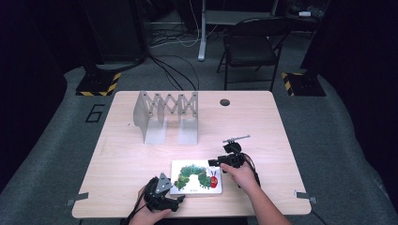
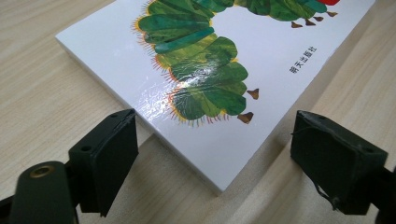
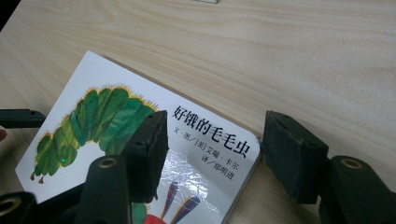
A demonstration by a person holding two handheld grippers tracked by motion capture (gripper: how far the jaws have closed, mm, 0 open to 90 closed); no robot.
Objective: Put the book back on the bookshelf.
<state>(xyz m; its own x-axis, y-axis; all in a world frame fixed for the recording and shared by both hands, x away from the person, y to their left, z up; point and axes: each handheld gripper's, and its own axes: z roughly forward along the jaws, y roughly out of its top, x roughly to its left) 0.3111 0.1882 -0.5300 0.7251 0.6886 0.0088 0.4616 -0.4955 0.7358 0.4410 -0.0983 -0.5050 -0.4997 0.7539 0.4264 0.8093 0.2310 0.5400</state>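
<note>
The book (image 1: 196,177) lies flat on the surface (image 1: 117,159), near its front edge. The left gripper (image 2: 212,149) has its jaws spread around one corner; the right gripper (image 3: 212,154) has its jaws spread over the opposite corner, not pinching.

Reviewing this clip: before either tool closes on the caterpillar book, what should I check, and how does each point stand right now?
1. Book lies flat on the table, cover up: ok.
2. Left tool open, book's near corner between its jaws, pads not pressing: ok.
3. Right tool open across the book's corner by the title; one jaw is over the cover, the other off its edge: ok.
4. Whether either tool is low enough to catch the book's edge: cannot tell.
5. Metal folding rack stands upright, well apart from the book: ok.
6. Table between book and rack is free of other things: ok.
</note>
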